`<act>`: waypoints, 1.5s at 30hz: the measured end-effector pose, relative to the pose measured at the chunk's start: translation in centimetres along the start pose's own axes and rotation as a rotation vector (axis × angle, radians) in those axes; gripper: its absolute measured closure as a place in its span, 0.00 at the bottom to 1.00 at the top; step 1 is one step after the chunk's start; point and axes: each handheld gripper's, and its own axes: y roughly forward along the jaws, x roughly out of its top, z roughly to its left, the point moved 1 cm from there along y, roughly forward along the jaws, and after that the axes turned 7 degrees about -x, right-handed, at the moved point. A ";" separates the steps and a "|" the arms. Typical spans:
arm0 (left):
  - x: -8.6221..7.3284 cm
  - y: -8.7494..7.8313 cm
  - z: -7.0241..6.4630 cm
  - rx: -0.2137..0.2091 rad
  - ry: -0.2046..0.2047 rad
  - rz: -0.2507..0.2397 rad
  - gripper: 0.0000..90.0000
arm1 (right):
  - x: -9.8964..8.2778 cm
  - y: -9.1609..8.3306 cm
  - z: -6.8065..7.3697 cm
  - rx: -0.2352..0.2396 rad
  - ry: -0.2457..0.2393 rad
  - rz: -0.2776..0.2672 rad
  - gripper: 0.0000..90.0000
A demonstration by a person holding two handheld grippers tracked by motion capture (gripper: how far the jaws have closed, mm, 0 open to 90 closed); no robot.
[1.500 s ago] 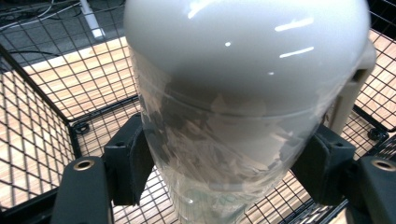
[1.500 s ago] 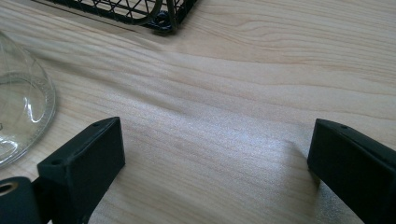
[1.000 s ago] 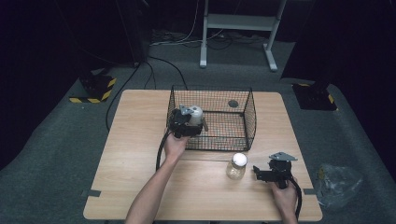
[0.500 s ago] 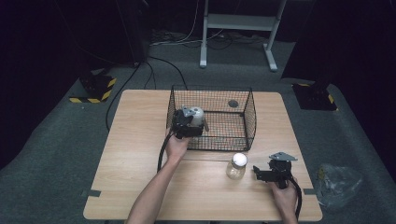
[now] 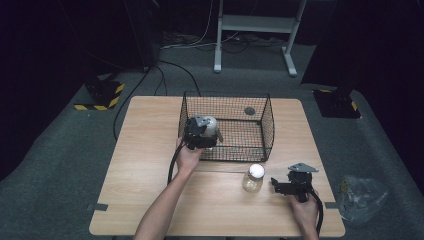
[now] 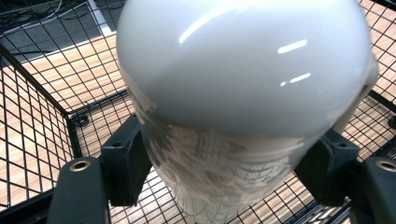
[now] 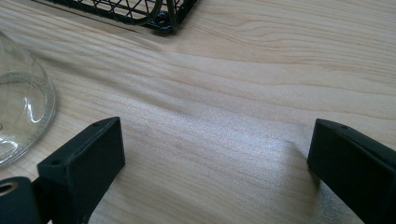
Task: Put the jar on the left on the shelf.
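Over the wire basket's (image 5: 267, 127) near left corner, the left gripper (image 5: 200, 134), jaws just easing apart, clasps a white-capped jar (image 6: 243, 93); the right gripper (image 5: 280, 186) rests wide open, empty, on the table (image 5: 140, 165).

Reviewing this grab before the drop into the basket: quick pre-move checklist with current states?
1. Clear glass jar with white round lid sits between the left gripper's pads: ok; its jaws have just been opening slightly.
2. Jar is over the black wire mesh basket, not the table: ok.
3. Basket floor under the jar is free: cannot tell, jar blocks it.
4. Right gripper open, nothing between its jaws: ok.
5. Second clear glass jar with white lid stands apart from the right gripper on the light wooden table: ok.
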 end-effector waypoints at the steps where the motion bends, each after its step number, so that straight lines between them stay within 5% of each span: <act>1: 0.0 0.0 0.0 0.003 0.001 -0.003 0.30 | 0.0 0.0 0.0 0.000 0.000 0.000 0.04; 32: -0.1 -4.7 -0.8 -0.004 0.029 -0.092 0.18 | 0.0 0.0 0.0 0.000 0.000 0.000 0.04; 45: -0.3 -6.5 -0.6 -0.034 0.005 -0.142 0.17 | 0.0 0.0 0.0 0.000 0.000 0.000 0.04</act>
